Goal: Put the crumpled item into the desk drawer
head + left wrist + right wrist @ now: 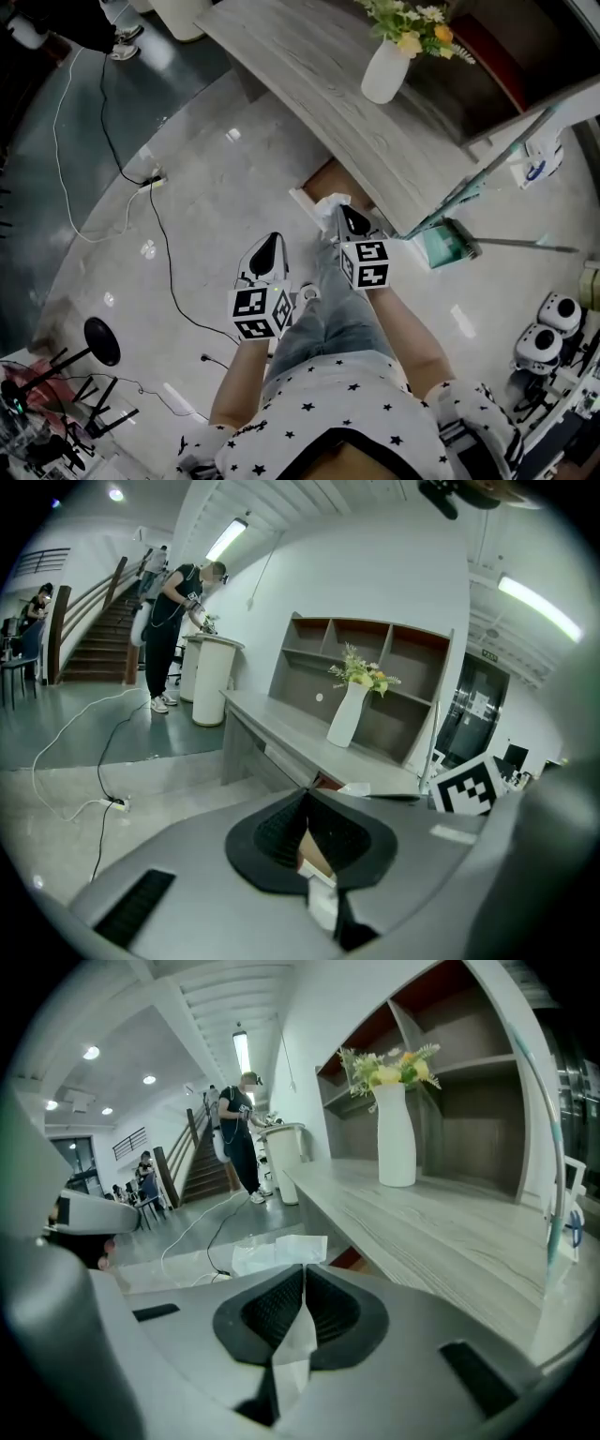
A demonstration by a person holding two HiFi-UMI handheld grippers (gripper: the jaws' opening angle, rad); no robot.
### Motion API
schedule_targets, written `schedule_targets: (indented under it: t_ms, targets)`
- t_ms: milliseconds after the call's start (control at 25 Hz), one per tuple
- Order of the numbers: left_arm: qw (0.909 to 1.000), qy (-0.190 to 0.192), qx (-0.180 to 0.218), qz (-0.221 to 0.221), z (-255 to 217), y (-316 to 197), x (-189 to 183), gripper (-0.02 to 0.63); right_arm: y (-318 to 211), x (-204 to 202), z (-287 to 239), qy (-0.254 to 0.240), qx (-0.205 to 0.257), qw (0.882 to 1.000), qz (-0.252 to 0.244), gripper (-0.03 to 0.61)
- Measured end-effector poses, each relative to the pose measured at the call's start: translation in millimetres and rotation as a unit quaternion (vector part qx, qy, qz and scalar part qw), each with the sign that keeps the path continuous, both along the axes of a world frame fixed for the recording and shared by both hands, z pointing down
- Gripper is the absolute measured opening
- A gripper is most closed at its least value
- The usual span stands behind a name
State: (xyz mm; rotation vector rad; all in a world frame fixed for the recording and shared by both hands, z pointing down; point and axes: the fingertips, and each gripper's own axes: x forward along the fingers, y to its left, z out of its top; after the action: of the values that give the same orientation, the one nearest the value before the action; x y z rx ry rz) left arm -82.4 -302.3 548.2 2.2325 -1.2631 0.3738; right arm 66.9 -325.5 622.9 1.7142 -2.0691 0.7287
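The crumpled item [330, 203] is a white wad of paper, and my right gripper [345, 216] is shut on it just below the desk's [375, 122] front edge. The right gripper view shows paper [279, 1253] sticking out past the closed jaws and filling the slit between them. Beside it the desk drawer [325, 179] stands pulled out, its brown inside showing. My left gripper [270, 247] hangs lower left over the floor, jaws together, holding nothing. The left gripper view shows the paper [360, 788] by the drawer [324, 782].
A white vase [386, 70] of flowers stands on the desk. A black cable [141, 178] and a plug strip lie on the floor at left. A green dustpan [448, 242] leans at the desk's right end. A person [173, 630] stands far off by the stairs.
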Motion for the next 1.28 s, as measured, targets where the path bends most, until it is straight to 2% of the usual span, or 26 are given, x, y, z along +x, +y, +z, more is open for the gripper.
schedule_targets:
  t_ms: [400,840,1160,1280]
  targets:
    - [0.9993,-0.002,-0.035,-0.015,44.8,-23.8,6.1,0.012,-23.6,9.6,84.5,0.032,-0.071,0.997,-0.010,0.005]
    - [0.9986,0.004,-0.051,-0.017,68.9,-31.5,22.6,0.012,-34.4,22.8,146.3,0.076,-0.132,0.988,-0.020,0.009]
    - [0.9980,0.005,-0.060,-0.020,79.2,-27.8,27.7,0.012,-32.5,23.8,164.4,0.073,-0.152,0.985,-0.021,0.015]
    - [0.9980,0.003,-0.060,-0.020,79.0,-27.4,28.7,0.012,-32.5,19.2,164.7,0.064,-0.157,0.985,-0.032,0.050]
